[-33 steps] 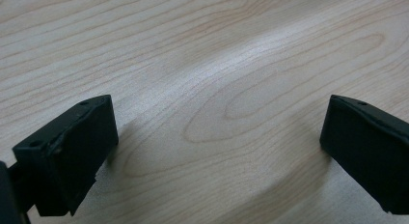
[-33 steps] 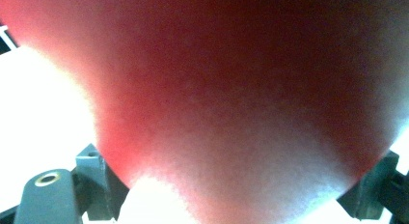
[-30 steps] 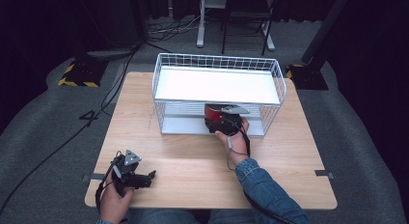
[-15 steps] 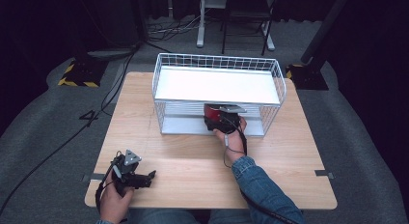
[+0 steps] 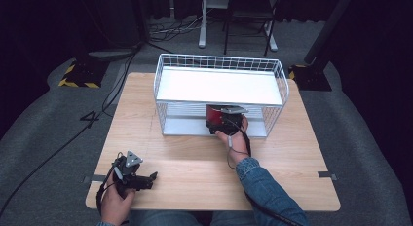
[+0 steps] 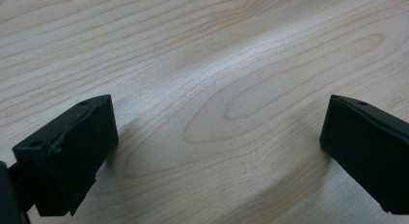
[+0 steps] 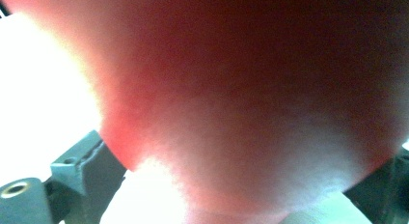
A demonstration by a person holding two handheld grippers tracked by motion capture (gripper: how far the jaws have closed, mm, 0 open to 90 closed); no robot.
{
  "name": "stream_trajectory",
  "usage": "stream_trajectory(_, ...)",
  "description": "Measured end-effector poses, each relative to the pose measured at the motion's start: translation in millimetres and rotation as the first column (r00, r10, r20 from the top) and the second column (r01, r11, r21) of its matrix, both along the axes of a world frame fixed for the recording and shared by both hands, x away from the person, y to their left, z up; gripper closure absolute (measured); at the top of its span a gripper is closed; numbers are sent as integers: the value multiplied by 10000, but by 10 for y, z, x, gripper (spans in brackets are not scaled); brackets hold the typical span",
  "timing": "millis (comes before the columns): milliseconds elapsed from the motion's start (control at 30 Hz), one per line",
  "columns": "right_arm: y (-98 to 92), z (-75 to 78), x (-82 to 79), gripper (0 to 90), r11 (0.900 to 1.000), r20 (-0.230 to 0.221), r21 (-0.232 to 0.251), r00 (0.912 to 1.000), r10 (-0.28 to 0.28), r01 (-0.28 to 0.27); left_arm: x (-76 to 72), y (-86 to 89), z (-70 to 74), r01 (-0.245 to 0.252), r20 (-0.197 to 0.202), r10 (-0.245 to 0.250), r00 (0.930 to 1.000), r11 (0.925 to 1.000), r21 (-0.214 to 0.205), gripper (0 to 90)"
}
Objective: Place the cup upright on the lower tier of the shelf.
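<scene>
**Spotter:** Your right gripper (image 5: 214,120) is poked into the lower level of the white wire rack (image 5: 171,67), right up against the red object (image 7: 251,89). Its jaws have just been opening, and the red thing sits between them, so close to the lens that it blurs into a soft, rounded, matte mass. I can't tell whether the pads press on it at all.

**Operator:** So where does that leave the red piece?

**Spotter:** From above, it sits on the rack's lower shelf near the front edge, roughly mid-width, under the flat white top shelf. You're reaching in from the open front, which I'd guess is because the wire grid walls off the sides and back.

**Operator:** And my other hand?

**Spotter:** Your left gripper (image 5: 139,179) hovers low over the near left corner of the wooden table (image 5: 292,177), well apart from the rack. Its two black blocky jaws stand spread wide over pale wood grain, with nothing between them. Parked out of the way, I'd say.

**Operator:** Anything about the surfaces?

**Spotter:** The tabletop is smooth, light timber with long wavy grain. The rack is thin white wire, a mesh rim around a plain white panel. Your red object looks curved and dull rather than glossy, though the blur hides fine texture.
</scene>
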State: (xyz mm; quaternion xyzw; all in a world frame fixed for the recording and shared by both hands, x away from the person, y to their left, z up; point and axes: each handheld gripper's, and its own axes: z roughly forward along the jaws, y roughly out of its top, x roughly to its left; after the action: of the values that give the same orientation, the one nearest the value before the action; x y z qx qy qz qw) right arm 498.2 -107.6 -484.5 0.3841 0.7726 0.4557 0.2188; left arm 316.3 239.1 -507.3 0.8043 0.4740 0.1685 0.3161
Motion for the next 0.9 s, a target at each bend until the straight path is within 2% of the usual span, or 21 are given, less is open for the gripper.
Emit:
stream_trajectory(67,-8,8,1,18,10000,-15,-15,10000,-46,46,0,0,0,0,-1,0,10000,10000,1,1)
stream_trajectory(167,-34,18,-5,12,9997,-26,-231,10000,-54,53,0,0,0,3,0,-3,10000,10000,1,1)
stream_trajectory(300,-72,30,-46,13,9998,-133,-161,9999,-80,78,0,0,0,1,0,-1,10000,10000,-1,1)
stream_trajectory(467,-149,66,-116,13,9997,37,-262,10000,30,-29,0,0,0,2,2,-2,10000,10000,0,1)
stream_trajectory(567,-209,100,-172,18,9993,42,-351,10000,84,-83,2,0,0,12,0,-12,10000,10000,-3,1)
stream_trajectory(667,-276,124,-247,27,9992,-135,-399,9999,-54,49,12,-4,-2,45,9,-45,10000,10000,-30,1)
stream_trajectory(900,-437,221,-444,39,9987,-180,-427,9994,282,-289,36,-1,3,121,-6,-121,9999,9999,12,2)
